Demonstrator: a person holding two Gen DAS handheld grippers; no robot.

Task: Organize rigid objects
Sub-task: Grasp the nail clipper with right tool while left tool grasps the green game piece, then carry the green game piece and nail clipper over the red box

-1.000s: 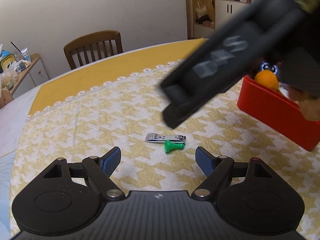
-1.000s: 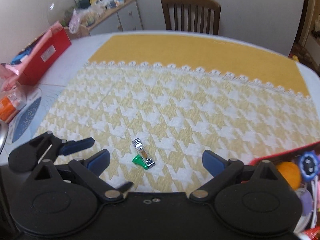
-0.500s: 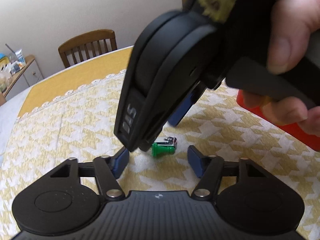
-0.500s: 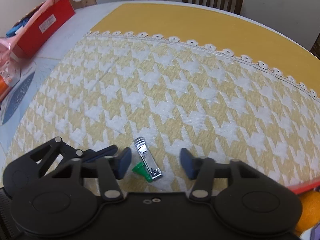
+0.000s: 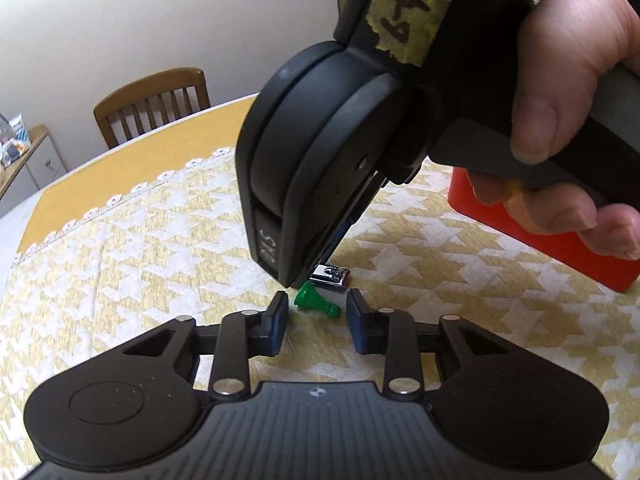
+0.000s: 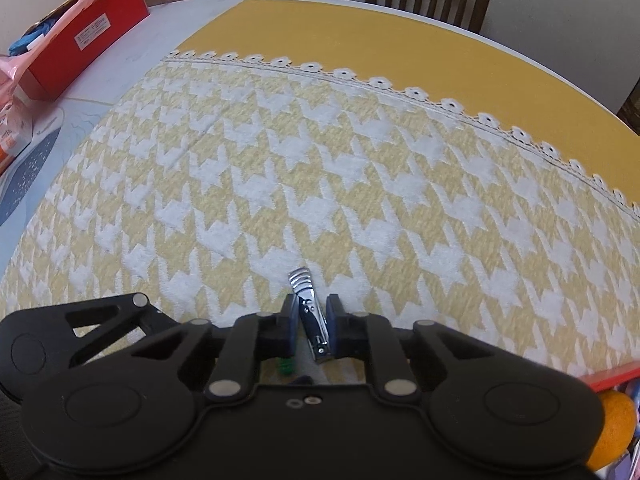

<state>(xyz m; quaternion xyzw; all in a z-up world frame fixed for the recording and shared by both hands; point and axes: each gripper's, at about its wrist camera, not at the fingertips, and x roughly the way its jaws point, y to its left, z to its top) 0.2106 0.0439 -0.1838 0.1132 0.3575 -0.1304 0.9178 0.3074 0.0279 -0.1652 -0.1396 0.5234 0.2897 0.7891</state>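
The right tool (image 6: 311, 330) is down at the bench (image 6: 400, 32), its two blue pads closed in on either side of the nail clipper (image 6: 310, 320), which lies on the yellow-and-white houndstooth cloth (image 6: 320, 180) with its ridged lever end pointing away from the camera. The pads sit tight against the clipper's sides; it appears gripped, with its underside on or just above the cloth. In the left wrist view the right tool's black body (image 5: 320, 152) fills the upper frame, held by the right hand (image 5: 576, 92), and the clipper's chrome end (image 5: 332, 276) shows beneath its tip. The left tool (image 5: 318, 322) rests low over the cloth with its pads parted and nothing between them. The green peg (image 5: 314, 298) lies on its side just ahead of that gap, just beside the clipper; whether the two touch cannot be told. A red bin (image 5: 540, 236) stands on the cloth to the right, and an orange ball (image 6: 614, 436) lies inside it at the right wrist view's edge. A wooden chair (image 5: 152, 106) stands beyond the bench.
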